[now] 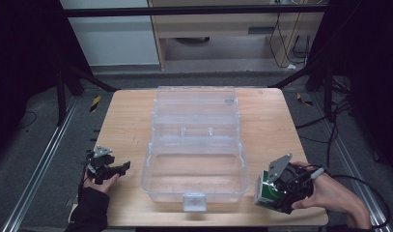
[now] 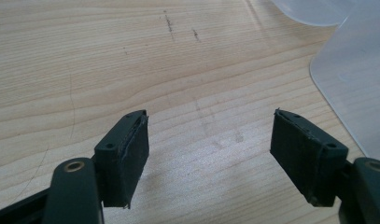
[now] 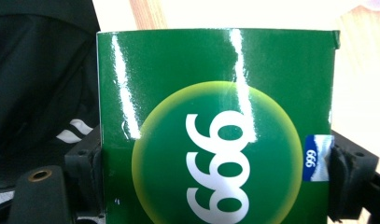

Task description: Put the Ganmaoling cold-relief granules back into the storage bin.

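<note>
One green box [image 3: 215, 126] is pinched in the right claw [image 1: 277, 189]. The left claw [image 2: 208, 158] is spread above the table [image 2: 131, 70]. One clear plastic case [image 1: 196, 145] lies open between them.

Lab, aluminium rig rails [image 1: 35, 169], trailing cables [image 1: 336, 116], bare test table [image 1: 126, 125]

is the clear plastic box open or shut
Open. In the high view the clear plastic box has its lid swung back flat on the table, and its bottom tray looks empty.
</note>
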A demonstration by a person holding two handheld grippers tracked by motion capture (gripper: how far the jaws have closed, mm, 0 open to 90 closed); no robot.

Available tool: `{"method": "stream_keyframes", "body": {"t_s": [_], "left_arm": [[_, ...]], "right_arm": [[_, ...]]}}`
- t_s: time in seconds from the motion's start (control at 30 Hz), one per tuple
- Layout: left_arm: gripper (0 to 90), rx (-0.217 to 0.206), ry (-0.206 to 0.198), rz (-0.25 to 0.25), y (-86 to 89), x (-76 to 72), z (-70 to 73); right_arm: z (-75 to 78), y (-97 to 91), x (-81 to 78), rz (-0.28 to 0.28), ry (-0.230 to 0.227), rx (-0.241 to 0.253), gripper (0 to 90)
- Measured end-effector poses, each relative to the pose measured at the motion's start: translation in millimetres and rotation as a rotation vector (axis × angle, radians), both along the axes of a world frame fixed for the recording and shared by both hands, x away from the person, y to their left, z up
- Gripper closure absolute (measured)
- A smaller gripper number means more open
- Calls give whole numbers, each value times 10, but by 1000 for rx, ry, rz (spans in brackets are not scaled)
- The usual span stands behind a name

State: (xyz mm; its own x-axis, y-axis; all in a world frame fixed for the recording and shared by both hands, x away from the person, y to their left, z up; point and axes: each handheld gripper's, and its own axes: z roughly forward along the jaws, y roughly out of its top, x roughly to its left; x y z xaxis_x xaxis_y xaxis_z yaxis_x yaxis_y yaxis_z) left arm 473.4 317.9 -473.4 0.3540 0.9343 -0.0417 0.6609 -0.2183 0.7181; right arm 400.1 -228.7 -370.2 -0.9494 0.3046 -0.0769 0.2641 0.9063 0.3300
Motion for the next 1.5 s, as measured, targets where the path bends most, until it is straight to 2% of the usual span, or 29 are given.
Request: {"method": "stream_keyframes", "body": {"t_s": [0.57, 0.7, 1.13, 1.5], "left_arm": [[274, -1, 3, -2, -3, 4, -3], [273, 1, 5, -3, -4, 5, -4], [273, -2, 6, 0, 2, 5, -4], [273, -3, 5, 0, 8, 9, -5]], "right_arm": [[281, 65, 1, 11, -20, 9, 164], [394, 112, 12, 19, -29, 7, 163], [625, 327, 101, 42, -55, 20, 163], [707, 562, 199, 80, -58, 25, 163]]}}
